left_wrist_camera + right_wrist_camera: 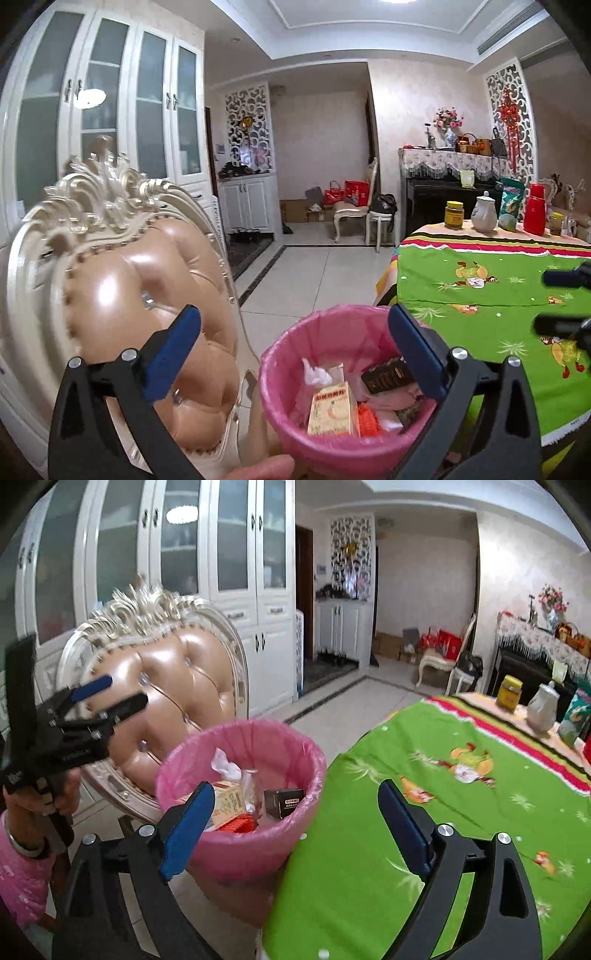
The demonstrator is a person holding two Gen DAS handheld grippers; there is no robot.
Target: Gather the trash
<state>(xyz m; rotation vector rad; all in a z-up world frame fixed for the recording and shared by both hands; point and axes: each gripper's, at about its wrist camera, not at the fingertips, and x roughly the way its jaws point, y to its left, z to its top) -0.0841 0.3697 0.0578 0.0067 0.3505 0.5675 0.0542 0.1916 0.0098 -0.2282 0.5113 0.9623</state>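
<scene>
2 grippers, left [293, 345] and right [295, 821], gape empty over 1 pink-lined bin [236, 853] (2 cartons inside) wedged between chair [147, 295] and table edge [306, 867].

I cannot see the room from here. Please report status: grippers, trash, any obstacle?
Left gripper and right gripper open, empty. Trash in pink bin: yellow carton, dark box. Chair beside bin, nothing blocking.

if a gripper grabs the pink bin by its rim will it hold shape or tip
The pink bin would probably lift easily: it holds only light trash, like the yellow carton and dark box. The loose liner over the rim looks thin and slippery, so pads may slide. It narrows downward, so a sideways push could tip it.
</scene>
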